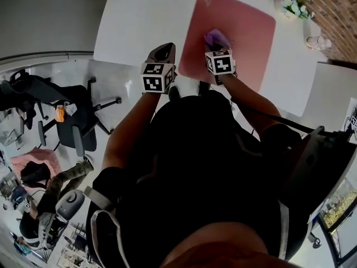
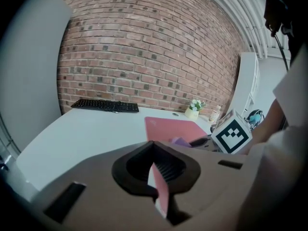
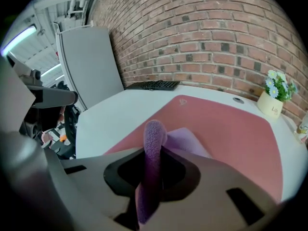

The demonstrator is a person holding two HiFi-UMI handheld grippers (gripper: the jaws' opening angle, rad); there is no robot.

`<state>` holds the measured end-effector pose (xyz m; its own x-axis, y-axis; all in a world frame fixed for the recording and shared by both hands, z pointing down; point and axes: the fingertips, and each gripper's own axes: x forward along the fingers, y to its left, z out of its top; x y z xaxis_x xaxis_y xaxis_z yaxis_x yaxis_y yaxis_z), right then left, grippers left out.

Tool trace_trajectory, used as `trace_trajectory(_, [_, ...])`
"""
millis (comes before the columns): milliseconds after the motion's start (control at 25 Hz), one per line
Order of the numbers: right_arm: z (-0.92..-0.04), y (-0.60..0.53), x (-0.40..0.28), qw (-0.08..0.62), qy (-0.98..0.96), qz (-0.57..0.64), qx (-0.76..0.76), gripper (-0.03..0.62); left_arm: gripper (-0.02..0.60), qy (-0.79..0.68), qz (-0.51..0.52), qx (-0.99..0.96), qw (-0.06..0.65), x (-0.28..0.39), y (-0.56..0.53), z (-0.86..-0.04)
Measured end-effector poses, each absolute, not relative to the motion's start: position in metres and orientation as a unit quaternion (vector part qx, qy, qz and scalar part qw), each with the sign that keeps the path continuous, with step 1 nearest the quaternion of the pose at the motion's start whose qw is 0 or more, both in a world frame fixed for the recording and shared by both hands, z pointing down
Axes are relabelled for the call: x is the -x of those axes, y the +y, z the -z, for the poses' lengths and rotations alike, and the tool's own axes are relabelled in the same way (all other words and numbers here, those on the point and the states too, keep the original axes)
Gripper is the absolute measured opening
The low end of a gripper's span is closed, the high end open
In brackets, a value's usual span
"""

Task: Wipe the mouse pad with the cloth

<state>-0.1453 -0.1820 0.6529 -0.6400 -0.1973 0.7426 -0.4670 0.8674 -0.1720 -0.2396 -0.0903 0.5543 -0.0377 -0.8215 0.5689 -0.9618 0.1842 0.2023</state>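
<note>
A pink mouse pad (image 1: 245, 32) lies on the white desk (image 1: 139, 21). My right gripper (image 1: 215, 48) is shut on a purple cloth (image 1: 216, 38), which rests on the pad's near left part. In the right gripper view the cloth (image 3: 155, 134) stands up between the jaws of the right gripper (image 3: 153, 167), and a fold of it spreads over the pad (image 3: 231, 134). My left gripper (image 1: 163, 52) hovers over bare desk just left of the pad's near corner. The left gripper (image 2: 156, 170) holds nothing, and only a thin slit shows between its jaws.
A black keyboard (image 2: 105, 105) lies at the desk's far left by the brick wall. A small flower pot (image 1: 294, 5) and a clear bottle (image 1: 317, 42) stand at the far right. A black office chair (image 1: 72, 116) stands on the floor to the left. A grey partition (image 3: 91, 66) stands beyond the desk's left end.
</note>
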Motion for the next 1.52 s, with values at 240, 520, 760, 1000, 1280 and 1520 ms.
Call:
trace_trajectory(240, [-0.653,-0.168,0.168,0.381,-0.892,-0.185,-0.157,0.060,0.002,-0.725,-0.114,-0.609,0.301,0.246,-0.078,-0.552])
trace_trajectory(520, [-0.647,-0.151,0.195,0.376,-0.897,-0.198,-0.121,0.060,0.002,-0.737,-0.110,-0.594,0.301,0.254,-0.065,-0.549])
trace_trajectory(760, [-0.625,-0.149,0.224,0.347,-0.901,-0.234,-0.112,0.060,0.002,-0.735,-0.104,-0.600,0.298,0.257,-0.061,-0.544])
trace_trajectory(1000, [-0.582,-0.170,0.260,0.283,-0.915,-0.264,-0.118,0.060,0.002,-0.732,-0.104,-0.610,0.285,0.266,-0.059,-0.537])
trace_trajectory(1280, [-0.572,-0.208,0.281,0.247,-0.911,-0.305,-0.130,0.060,0.002,-0.736,-0.097,-0.607,0.284,0.276,-0.081,-0.532])
trace_trajectory(1520, [-0.601,-0.245,0.270,0.257,-0.903,-0.311,-0.149,0.060,0.002,-0.716,-0.116,-0.624,0.290,0.266,-0.112,-0.539])
